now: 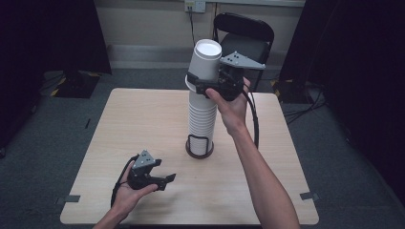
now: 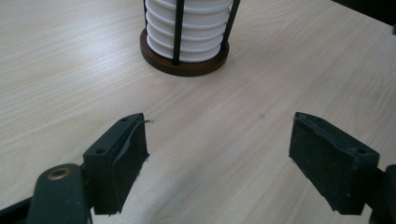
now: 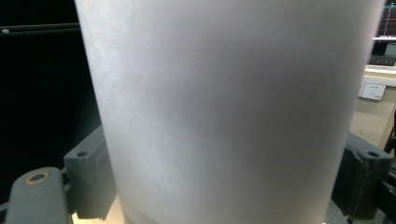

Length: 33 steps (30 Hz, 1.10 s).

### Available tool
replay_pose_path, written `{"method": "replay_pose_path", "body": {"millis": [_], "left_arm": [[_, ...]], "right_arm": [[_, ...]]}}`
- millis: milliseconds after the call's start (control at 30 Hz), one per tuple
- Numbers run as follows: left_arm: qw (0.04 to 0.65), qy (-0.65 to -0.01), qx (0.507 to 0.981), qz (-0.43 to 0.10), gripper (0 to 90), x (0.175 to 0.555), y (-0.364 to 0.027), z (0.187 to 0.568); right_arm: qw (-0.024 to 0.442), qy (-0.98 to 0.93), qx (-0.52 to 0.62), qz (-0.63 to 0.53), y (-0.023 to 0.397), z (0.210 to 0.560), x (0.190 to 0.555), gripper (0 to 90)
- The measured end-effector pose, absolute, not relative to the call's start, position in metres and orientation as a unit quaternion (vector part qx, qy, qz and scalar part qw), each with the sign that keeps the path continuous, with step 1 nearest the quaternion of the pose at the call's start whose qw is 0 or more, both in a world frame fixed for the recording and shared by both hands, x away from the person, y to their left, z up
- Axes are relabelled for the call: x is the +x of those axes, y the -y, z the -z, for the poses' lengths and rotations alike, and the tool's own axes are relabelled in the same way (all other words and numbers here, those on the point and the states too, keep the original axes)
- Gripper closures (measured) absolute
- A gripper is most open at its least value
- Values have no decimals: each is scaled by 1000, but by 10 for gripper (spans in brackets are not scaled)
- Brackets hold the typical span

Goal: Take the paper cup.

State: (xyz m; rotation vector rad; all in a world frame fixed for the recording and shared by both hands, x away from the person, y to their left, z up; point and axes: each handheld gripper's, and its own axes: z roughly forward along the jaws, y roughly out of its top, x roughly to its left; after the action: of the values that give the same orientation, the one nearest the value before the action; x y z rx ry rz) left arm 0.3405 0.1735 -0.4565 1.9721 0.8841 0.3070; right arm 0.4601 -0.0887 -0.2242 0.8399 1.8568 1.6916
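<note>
A tall stack of white paper cups (image 1: 199, 114) stands upside down in a round brown holder (image 1: 199, 149) with black wire uprights at the table's middle. My right gripper (image 1: 206, 85) is raised at the top of the stack, shut on the topmost cup (image 1: 206, 59), which is tilted and lifted a little off the cups below. That cup's white wall (image 3: 233, 112) sits close between the jaws. My left gripper (image 1: 162, 182) rests low near the table's front left, open with nothing between its pads (image 2: 123, 149). It faces the holder's base (image 2: 185, 65).
The light wooden table (image 1: 143, 119) has bare room on all sides of the holder. A black chair (image 1: 246, 36) stands behind the far edge. Grey tape marks (image 1: 309, 195) sit near the front corners. Dark curtains flank the room.
</note>
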Motion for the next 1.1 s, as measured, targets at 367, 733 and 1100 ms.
{"method": "replay_pose_path", "body": {"millis": [367,733,1100], "left_arm": [[463,-361,800,-125,194,340,-175,456],[461,-363,800,-124,195,340,-173,457],[456,-365,802,-124,196,341,-174,457]], "right_arm": [[243,-665,310,-635,90,211,457,123],[238,-655,316,-644,95,201,455,127],[239,-644,316,-654,101,193,449,127]]}}
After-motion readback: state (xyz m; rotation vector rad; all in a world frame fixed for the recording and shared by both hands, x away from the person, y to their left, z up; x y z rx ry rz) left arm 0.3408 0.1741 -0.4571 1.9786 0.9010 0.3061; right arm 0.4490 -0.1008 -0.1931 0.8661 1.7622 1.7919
